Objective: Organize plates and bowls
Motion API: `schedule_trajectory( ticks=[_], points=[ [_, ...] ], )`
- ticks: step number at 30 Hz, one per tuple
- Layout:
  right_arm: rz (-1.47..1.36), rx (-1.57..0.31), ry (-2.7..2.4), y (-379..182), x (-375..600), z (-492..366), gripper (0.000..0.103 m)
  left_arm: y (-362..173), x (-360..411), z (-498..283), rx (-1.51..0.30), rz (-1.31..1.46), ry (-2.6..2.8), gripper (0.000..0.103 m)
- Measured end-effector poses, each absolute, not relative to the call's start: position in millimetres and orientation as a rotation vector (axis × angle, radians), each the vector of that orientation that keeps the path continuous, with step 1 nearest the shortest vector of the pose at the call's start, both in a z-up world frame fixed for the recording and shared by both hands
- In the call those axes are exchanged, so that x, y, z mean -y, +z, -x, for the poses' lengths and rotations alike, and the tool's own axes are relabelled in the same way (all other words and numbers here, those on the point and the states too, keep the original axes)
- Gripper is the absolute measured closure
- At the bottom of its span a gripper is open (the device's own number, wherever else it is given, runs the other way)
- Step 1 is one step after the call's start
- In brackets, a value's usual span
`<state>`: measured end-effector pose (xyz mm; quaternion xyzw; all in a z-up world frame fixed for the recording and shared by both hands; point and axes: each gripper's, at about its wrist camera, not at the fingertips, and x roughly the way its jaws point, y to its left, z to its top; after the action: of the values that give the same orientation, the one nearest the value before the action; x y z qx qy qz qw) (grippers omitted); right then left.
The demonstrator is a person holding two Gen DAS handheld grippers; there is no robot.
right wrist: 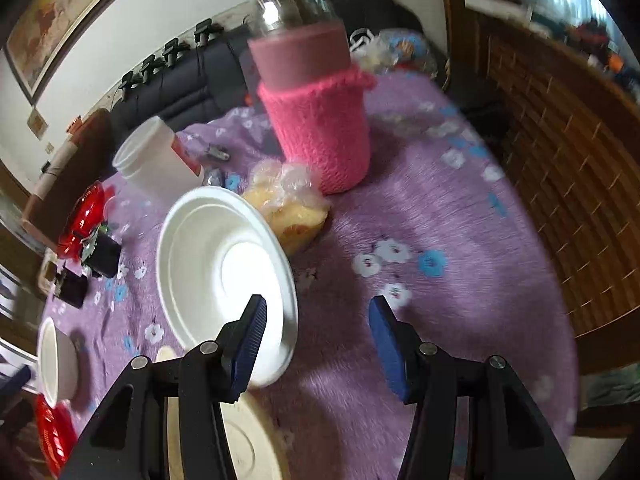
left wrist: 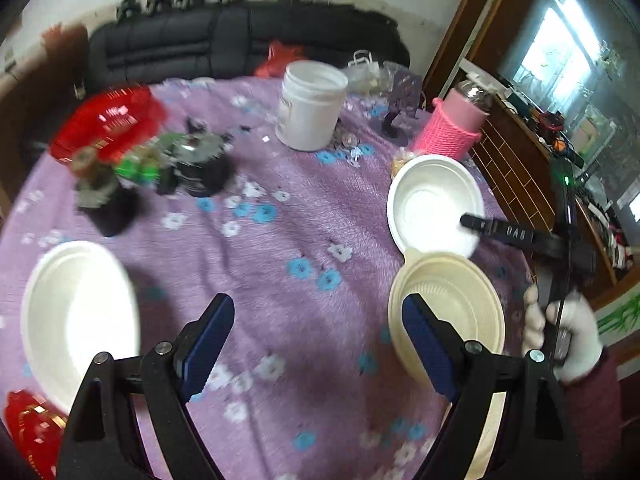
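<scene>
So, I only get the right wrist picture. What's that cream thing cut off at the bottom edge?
Observer: A cream bowl, upright. Its far rim meets the near rim of the white bowl.
Visitor: Who's holding the right gripper?
Observer: A hand in a white glove grips its handle. The sleeve is dark red.
Visitor: And the other gripper?
Observer: The left gripper is open above the purple cloth, with nothing between its fingers.

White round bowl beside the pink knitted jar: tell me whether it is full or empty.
Empty: the white round bowl shows only its bare inside in both views. It lies beside the pink knitted jar, on the purple flowered cloth.
</scene>
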<state>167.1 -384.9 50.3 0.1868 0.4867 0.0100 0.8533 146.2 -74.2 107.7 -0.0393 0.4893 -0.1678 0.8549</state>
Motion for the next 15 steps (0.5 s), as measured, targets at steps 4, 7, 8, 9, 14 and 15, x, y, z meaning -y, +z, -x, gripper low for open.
schedule_trajectory(
  ticks=[4, 7, 8, 9, 14, 15],
  points=[
    [-0.454, -1.055, 0.100, 38.6, 381.5, -175.4, 0.093, 90.3, 82.9, -170.4, -1.050, 0.108, -0.336, 0.018],
    [-0.497, -1.039, 0.145, 44.9, 381.6, -175.9, 0.095, 81.2, 90.5, -180.5, -1.056, 0.099, -0.337, 0.018],
    [-0.511, -1.032, 0.158, 48.7, 381.7, -176.5, 0.095, 80.2, 91.3, -183.3, -1.056, 0.102, -0.338, 0.018],
    [-0.518, -1.016, 0.166, 54.8, 380.9, -175.8, 0.095, 80.7, 91.5, -186.4, -1.054, 0.115, -0.343, 0.018],
    [-0.510, -0.950, 0.181, 81.2, 366.0, -175.4, 0.095, 86.4, 80.3, -190.0, -1.048, 0.201, -0.353, 0.018],
    [-0.494, -0.927, 0.186, 90.0, 360.0, -172.9, 0.095, 90.2, 76.3, -187.8, -1.034, 0.198, -0.337, 0.018]
  ],
)
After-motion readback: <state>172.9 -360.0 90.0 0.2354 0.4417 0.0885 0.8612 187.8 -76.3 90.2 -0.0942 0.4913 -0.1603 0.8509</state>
